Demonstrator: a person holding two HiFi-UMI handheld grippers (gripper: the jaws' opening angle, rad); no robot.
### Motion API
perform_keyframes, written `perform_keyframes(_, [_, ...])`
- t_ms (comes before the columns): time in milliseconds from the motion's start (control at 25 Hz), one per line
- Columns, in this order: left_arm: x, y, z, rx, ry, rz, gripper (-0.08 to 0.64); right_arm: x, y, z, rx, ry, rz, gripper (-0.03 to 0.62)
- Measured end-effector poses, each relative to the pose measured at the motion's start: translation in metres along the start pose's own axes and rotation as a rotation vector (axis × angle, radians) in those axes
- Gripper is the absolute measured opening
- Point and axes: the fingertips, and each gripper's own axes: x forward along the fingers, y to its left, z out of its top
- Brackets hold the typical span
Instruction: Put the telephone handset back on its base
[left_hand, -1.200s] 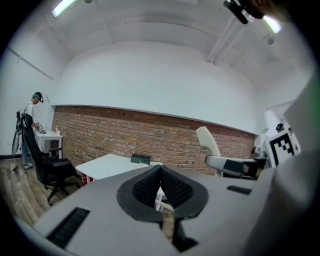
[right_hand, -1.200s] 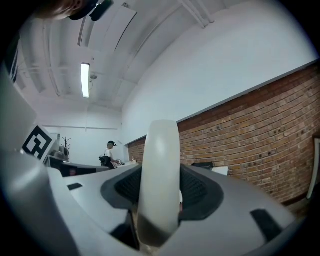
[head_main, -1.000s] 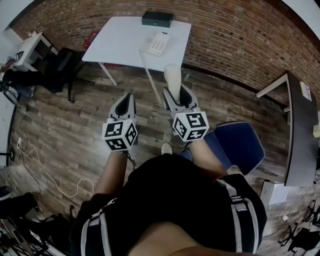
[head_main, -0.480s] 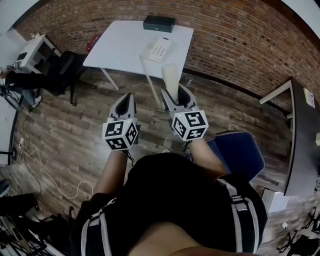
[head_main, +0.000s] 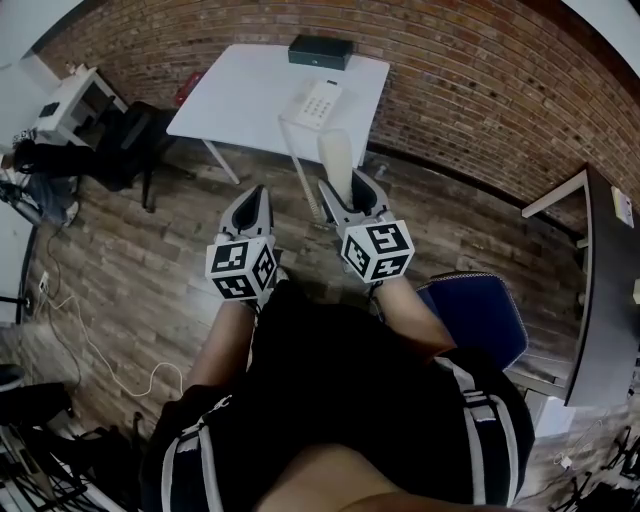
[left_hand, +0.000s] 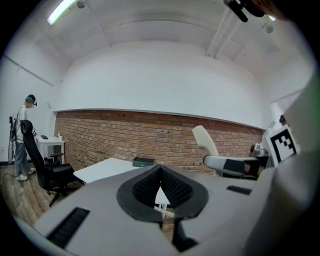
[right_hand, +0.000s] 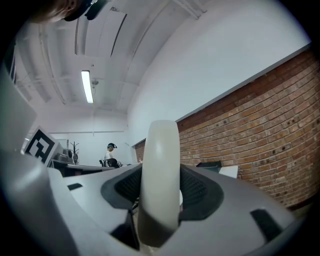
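Note:
In the head view the cream telephone base (head_main: 318, 103) sits on the white table (head_main: 250, 95) by the brick wall. Its coiled cord (head_main: 303, 175) hangs down off the table edge toward me. My right gripper (head_main: 350, 187) is shut on the cream handset (head_main: 337, 157), which stands upright between the pads, short of the table. The right gripper view shows the handset (right_hand: 160, 180) clamped between both dark pads of that gripper (right_hand: 160, 192). My left gripper (head_main: 252, 197) hovers beside it over the floor, and the left gripper view shows it (left_hand: 160, 187) shut with nothing in it.
A dark box (head_main: 320, 50) lies at the table's far edge. A blue chair (head_main: 480, 310) stands at my right and a black office chair (head_main: 120, 135) at the left. A dark desk (head_main: 600, 280) fills the right edge. Cables (head_main: 90, 350) trail on the wooden floor. A person (left_hand: 22, 145) stands far left.
The table and telephone base have slid slightly lower and nearer in the head view as I moved toward them. Both grippers keep their pose, and the handset stays held.

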Motion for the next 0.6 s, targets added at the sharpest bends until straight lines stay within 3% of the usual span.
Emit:
perform_keyframes(280, [0.015, 0.008, -0.002, 0.005, -0.003, 0.002, 0.002, 0.018, -0.006, -0.005, 0.018, 0.010, 0.019, 0.204])
perform_keyframes(600, [0.039, 0.024, 0.005, -0.004, -0.007, 0.003, 0.002, 0.046, -0.008, -0.003, -0.024, 0.015, 0.025, 0.204])
